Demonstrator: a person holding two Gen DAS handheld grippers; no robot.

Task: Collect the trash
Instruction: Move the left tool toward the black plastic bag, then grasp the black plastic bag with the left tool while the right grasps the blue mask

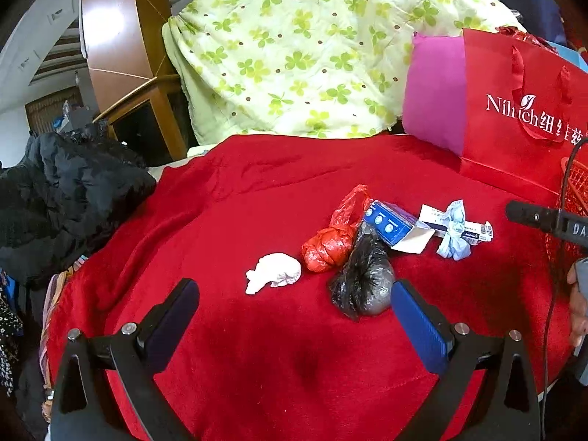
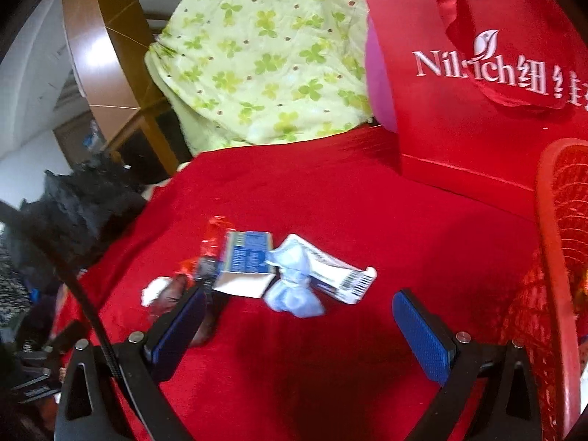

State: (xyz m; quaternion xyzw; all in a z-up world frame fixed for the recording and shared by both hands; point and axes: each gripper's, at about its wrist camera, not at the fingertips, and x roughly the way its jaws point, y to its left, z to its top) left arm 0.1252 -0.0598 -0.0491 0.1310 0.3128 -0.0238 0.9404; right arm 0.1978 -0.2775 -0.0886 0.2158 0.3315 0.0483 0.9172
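Note:
Trash lies on a red blanket [image 1: 228, 198]: a white crumpled tissue [image 1: 273, 272], a knotted red plastic bag [image 1: 329, 242], a black plastic bag [image 1: 362, 275], a blue box [image 1: 387, 220], a white carton [image 1: 459, 226] and a light blue knotted bag [image 1: 454, 235]. My left gripper [image 1: 294, 294] is open and empty, just short of the tissue and black bag. My right gripper [image 2: 297, 305] is open and empty, close in front of the light blue bag [image 2: 294, 294], blue box [image 2: 246, 257] and white carton [image 2: 338, 275].
A red mesh basket [image 2: 558, 257] stands at the right. A red paper gift bag [image 1: 514, 110] and a magenta pillow [image 1: 433, 99] stand behind. A green clover quilt [image 1: 294, 47] is piled at the back. Black clothing [image 1: 66, 191] lies at the left.

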